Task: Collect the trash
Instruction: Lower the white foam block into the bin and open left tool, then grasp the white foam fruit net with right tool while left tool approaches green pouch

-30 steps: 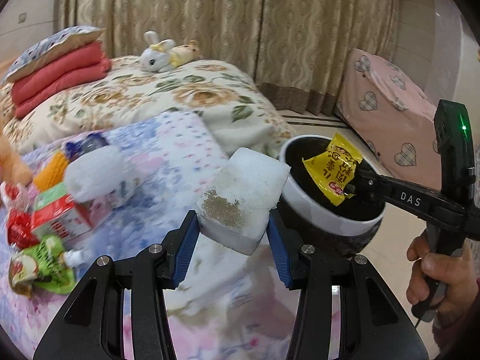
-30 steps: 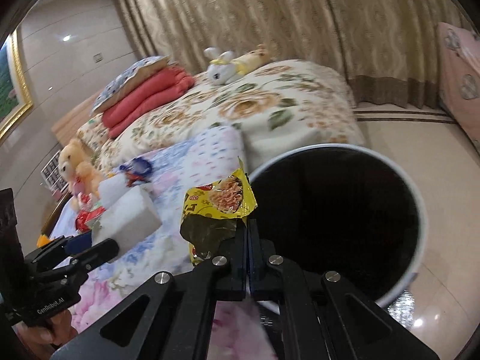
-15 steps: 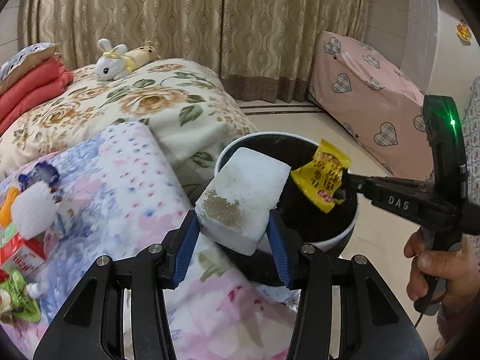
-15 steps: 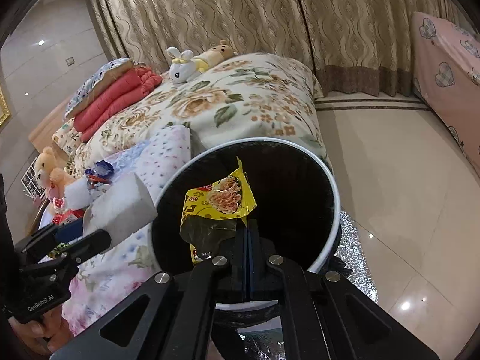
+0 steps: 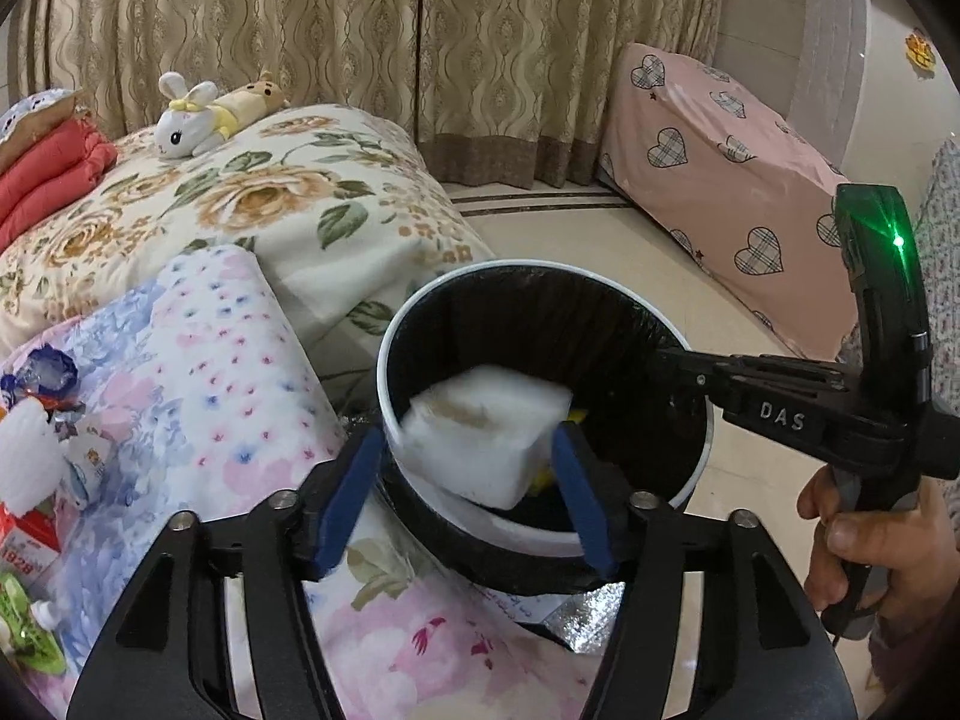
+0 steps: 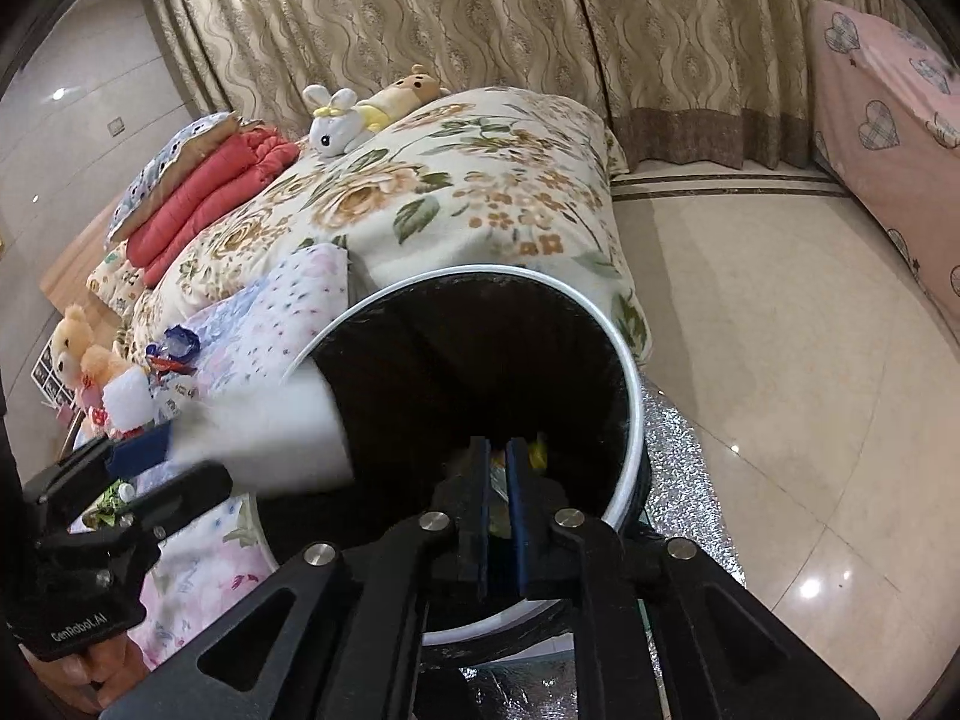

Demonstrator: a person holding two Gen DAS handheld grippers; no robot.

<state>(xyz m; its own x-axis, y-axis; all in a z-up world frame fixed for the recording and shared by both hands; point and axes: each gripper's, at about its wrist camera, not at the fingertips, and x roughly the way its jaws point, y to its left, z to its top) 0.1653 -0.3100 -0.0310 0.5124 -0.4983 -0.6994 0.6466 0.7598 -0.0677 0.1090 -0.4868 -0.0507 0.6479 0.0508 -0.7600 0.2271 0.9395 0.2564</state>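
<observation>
A white foam block [image 5: 486, 435] is blurred and falling past the white rim [image 5: 540, 267] of the black-lined bin; it also shows in the right wrist view [image 6: 270, 438]. My left gripper [image 5: 468, 468] is open, its blue pads [image 5: 351, 495] apart on either side of the block, not touching it. My right gripper [image 6: 497, 468] is slightly open over the bin [image 6: 630, 396]. The yellow snack wrapper [image 6: 537, 450] lies down inside the bin, free of the pads; a sliver shows in the left wrist view [image 5: 577, 415].
More trash lies on the floral bed cover at the left: a white wad [image 5: 27, 450], a blue wrapper [image 5: 42, 375], a red-and-white carton [image 5: 24, 540], a green packet [image 5: 24, 630]. Plush toys [image 5: 192, 117] and folded quilts [image 6: 204, 198] sit further back. Tiled floor [image 6: 780, 360] lies right of the bin.
My left gripper opened and let go of the foam block, which drops into the bin. My right gripper opened slightly and released the yellow wrapper, which fell inside.
</observation>
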